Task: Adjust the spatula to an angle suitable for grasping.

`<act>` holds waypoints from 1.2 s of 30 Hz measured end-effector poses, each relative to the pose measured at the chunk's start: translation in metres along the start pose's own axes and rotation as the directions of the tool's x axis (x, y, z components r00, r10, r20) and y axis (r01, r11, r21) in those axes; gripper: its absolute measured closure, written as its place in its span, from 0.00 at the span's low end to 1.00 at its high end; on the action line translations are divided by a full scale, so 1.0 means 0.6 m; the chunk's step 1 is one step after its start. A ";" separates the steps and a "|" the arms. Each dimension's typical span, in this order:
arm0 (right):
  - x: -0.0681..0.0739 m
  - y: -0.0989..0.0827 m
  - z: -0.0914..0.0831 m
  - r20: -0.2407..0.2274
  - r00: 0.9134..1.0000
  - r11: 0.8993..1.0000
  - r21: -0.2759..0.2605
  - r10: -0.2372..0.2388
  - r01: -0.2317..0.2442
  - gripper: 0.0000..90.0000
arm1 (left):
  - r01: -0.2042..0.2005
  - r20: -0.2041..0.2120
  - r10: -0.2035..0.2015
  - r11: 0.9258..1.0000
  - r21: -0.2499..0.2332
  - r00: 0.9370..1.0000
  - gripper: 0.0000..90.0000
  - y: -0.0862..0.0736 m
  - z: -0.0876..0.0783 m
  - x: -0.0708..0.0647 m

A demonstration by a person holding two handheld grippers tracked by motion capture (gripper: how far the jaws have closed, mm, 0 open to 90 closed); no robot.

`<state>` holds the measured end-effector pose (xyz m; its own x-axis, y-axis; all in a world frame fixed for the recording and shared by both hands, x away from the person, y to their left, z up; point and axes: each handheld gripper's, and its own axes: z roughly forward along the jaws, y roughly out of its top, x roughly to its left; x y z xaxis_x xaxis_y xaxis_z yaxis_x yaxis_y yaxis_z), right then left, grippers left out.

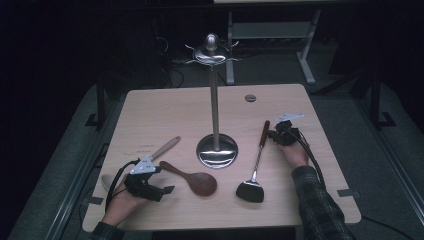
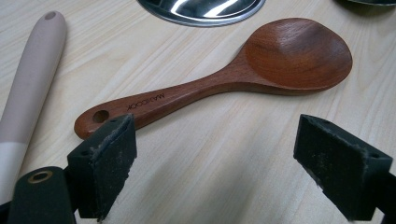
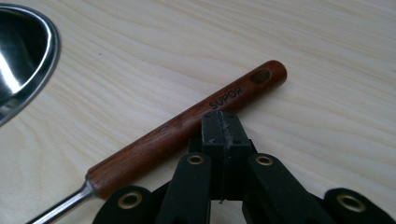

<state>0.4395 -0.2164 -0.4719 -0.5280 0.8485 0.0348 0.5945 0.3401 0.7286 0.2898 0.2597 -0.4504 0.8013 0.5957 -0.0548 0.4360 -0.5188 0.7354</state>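
On the left, the left gripper (image 1: 167,189) rests with its jaws wide apart and empty, just before the wooden spoon (image 2: 224,79) lying flat near the stand base (image 1: 217,150). To the right, the spatula (image 1: 256,165) lies on the table; the right gripper (image 3: 223,122) has its jaws fully together, the tips at the brown handle (image 3: 187,126), perhaps touching it. To take the handle well, these jaws should first part, then straddle it squarely.

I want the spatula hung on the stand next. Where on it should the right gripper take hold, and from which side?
Grip the spatula on its wooden handle, just below the hanging hole, probably from above with the jaws across it. It lies flat on the table, and the right gripper, shut now, must open first.
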 end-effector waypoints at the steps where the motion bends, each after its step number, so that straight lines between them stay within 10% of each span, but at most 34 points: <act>1: 0.003 0.001 0.001 -0.007 1.000 1.000 0.001 -0.006 0.006 1.00 | 0.000 0.000 0.000 1.000 0.000 1.000 0.14 0.000 0.000 0.000; 26: 0.095 0.033 0.030 -0.135 0.978 0.986 0.020 -0.160 0.164 1.00 | -0.012 0.003 0.012 1.000 0.008 1.000 0.14 0.000 -0.001 0.001; 36: 0.137 0.030 -0.032 -0.215 0.962 0.983 0.042 -0.166 0.179 1.00 | -0.011 0.001 0.011 1.000 0.007 1.000 0.14 0.000 -0.003 0.000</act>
<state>0.3952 -0.1485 -0.4431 -0.7376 0.6726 0.0597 0.5150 0.5032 0.6939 0.2894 0.2606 -0.4492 0.8063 0.5896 -0.0477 0.4303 -0.5294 0.7312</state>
